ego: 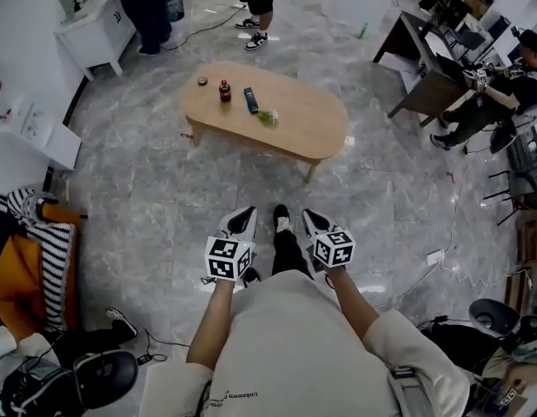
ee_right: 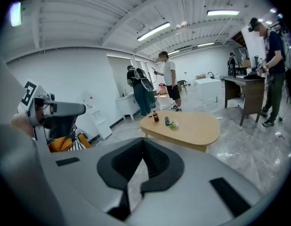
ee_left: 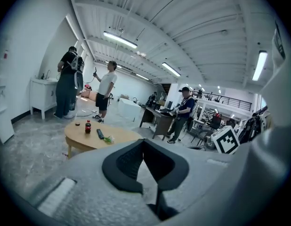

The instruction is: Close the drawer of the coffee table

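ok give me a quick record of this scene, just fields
table: oval wooden coffee table, ahead of the person
on table: dark bottle, remote, green item, small dark disc
drawer: not in view
left tongs: shut, empty, short of the table
right tongs: shut, empty, short of the table

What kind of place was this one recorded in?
Probably an open-plan lab or workshop, partly staged as a living room. A low wooden coffee table stands alone on a marble-look floor. A cluttered work desk sits at the edge, and strip lights hang from a bare ceiling.
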{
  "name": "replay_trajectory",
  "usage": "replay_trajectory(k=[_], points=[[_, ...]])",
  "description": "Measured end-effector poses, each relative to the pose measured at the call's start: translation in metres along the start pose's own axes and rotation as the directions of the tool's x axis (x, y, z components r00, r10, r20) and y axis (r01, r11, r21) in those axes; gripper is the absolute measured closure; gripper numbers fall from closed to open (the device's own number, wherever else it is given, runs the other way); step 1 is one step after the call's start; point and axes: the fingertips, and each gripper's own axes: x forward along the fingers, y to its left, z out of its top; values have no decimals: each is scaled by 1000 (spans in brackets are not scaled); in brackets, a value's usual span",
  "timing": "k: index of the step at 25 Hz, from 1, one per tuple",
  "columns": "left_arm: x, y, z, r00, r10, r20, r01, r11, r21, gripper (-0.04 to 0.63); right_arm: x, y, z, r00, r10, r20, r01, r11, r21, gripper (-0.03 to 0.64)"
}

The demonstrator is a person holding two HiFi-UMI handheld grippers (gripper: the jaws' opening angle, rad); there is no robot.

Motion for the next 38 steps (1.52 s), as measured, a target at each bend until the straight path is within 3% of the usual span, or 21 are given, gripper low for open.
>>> replay_trajectory(k=[6,13,19,38], points=[[-28,11,-21,997,68,-24,-68,998,-3,586,-7,20,-19,999,-36,-21,37,999,5,600],[-16,6,-30,998,36,-52,-38,999,-37,586,-24,27,-28,995,-96,-17,97,993,72,601],[-5,-2,-28,998,27,-51,-28,1000,-8,586,-32,24,-40,994,-106,0,105,984,145,601],[3,-16,-23,1000,17,-11,-17,1000,6,586,-43,10,-31,992,-122,28,118,987,113,601]])
